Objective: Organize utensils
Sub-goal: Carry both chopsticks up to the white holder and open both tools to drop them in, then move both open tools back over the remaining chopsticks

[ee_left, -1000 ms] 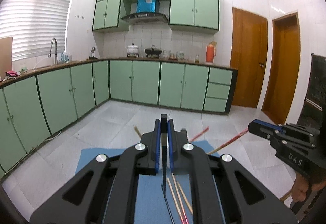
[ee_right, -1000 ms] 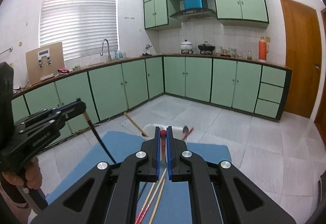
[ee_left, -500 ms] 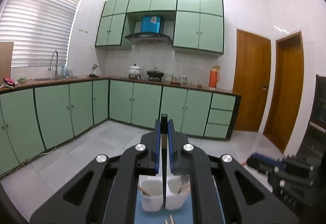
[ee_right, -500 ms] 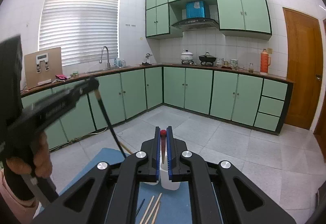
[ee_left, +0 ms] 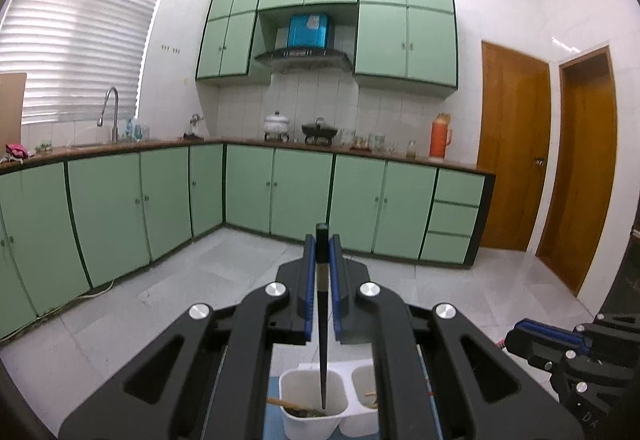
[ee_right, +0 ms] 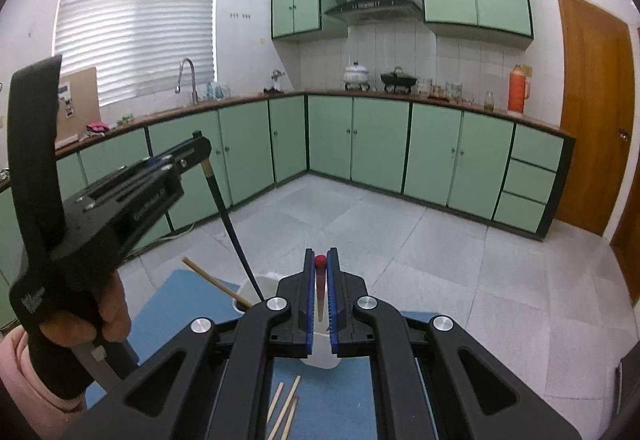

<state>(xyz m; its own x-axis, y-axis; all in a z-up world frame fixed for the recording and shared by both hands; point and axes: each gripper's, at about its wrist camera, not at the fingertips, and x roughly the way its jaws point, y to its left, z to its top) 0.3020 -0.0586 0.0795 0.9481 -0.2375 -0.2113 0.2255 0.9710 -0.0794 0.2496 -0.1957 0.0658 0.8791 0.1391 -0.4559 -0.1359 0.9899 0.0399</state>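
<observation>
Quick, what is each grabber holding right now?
Left gripper: shut on a black chopstick, tip down in the white holder.
Right gripper: shut on a red-tipped chopstick.

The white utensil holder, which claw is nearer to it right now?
Hard to call. Left claw dips its black chopstick into the white utensil holder; right claw hangs directly above it.

black chopstick tip-down in white holder's left cup, red-tipped chopstick upright.
</observation>
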